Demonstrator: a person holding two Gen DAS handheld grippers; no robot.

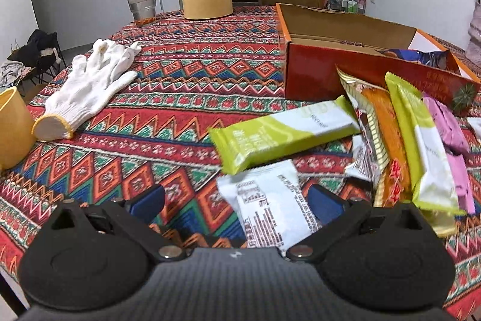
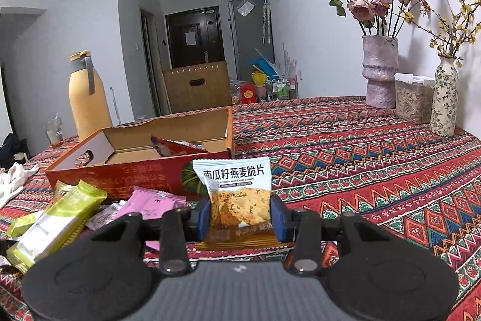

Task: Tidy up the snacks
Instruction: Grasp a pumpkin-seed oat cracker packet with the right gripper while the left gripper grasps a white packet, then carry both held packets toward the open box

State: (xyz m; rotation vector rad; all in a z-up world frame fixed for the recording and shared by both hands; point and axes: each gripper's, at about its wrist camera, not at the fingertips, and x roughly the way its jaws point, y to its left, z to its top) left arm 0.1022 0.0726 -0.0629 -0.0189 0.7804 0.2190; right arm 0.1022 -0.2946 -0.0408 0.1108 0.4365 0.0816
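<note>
Both tools have the same build. The left gripper [image 1: 237,200] has a dark grey ribbed body with a small pale mark at its front edge. On each side sits a round matte black disc, and from each disc a black arm with a triangular hole runs forward. A silver round screw joins each arm to the body. The fingers [image 1: 150,197] carry blue pads. The right gripper [image 2: 240,215] has straight black bars, silver screws and blue pads [image 2: 278,217].

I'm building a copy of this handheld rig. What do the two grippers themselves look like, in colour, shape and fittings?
Both look alike. The left gripper and right gripper each have a dark grey ribbed body, two matte black rounded lobes at the sides, and black linkage arms pinned with silver round fasteners. The fingers end in blue pads. No cables, sleeves or hands show.
</note>
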